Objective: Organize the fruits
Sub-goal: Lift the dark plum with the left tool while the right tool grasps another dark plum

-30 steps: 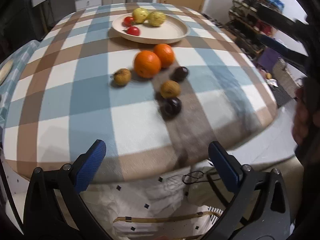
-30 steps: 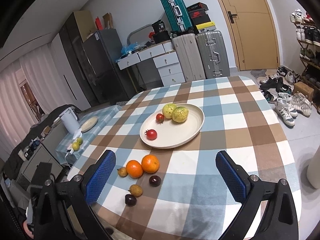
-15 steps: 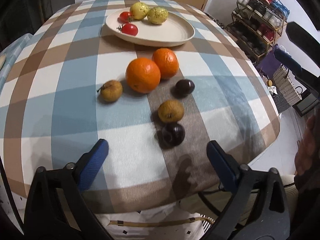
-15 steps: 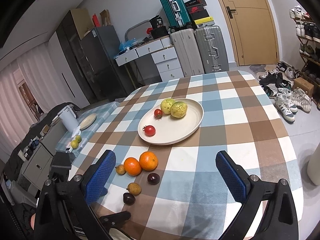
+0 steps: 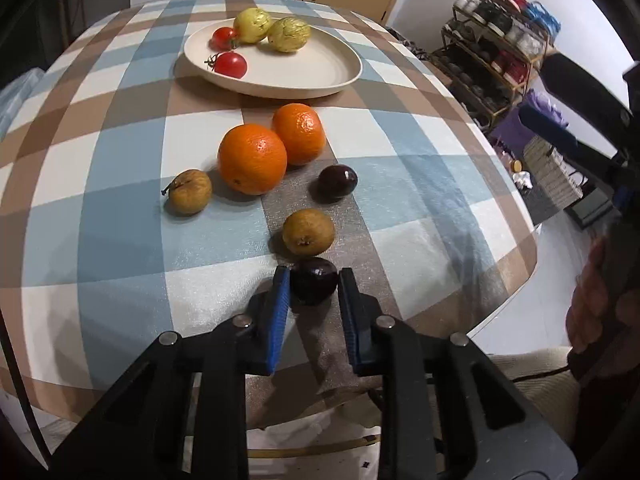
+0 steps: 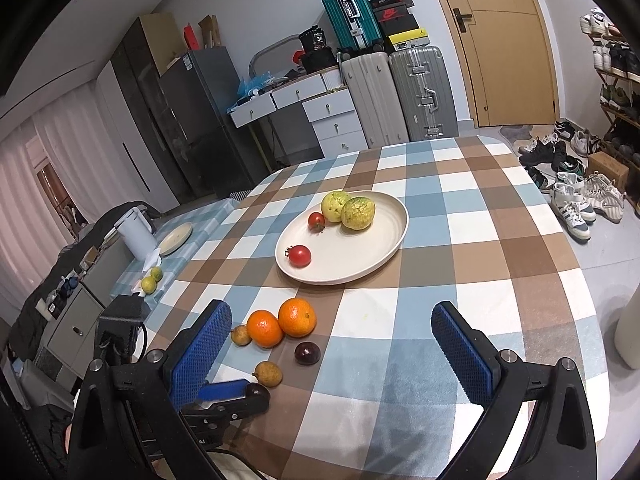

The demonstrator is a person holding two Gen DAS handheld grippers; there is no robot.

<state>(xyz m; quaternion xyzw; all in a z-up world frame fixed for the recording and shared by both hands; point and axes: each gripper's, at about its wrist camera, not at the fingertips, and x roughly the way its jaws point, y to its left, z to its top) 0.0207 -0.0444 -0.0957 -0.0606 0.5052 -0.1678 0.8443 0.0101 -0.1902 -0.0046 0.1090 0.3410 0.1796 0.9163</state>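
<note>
Your left gripper [image 5: 313, 280] is at the near edge of the table, and its two blue pads stand on both sides of the near dark plum [image 5: 313, 286]. The left pad touches the plum; on the right side I cannot tell if a thin gap remains, so I cannot say that the grasp is complete. The plum sits on the checked tablecloth [image 5: 120, 216], on a brown stripe.

Just behind this plum lies a brownish round fruit [image 5: 308, 231], almost touching it. Further back there is a second dark plum [image 5: 337, 183], and to the left another brownish fruit with a stem [image 5: 189, 192]. Two oranges [image 5: 253, 159] lie side by side and touch each other, between these small fruits and the plate [image 5: 320, 72].

The cream plate is toward the far side of the table. It holds two red tomatoes [image 5: 230, 65] and two yellow-green fruits [image 5: 289, 34], which touch each other at the back of the plate.

Your right gripper [image 6: 334, 348] hangs above the near side of the table with its fingers wide apart and nothing between them. In its view, the plate [image 6: 384, 248] is well ahead, and the left gripper appears at the lower left, by the table edge.
</note>
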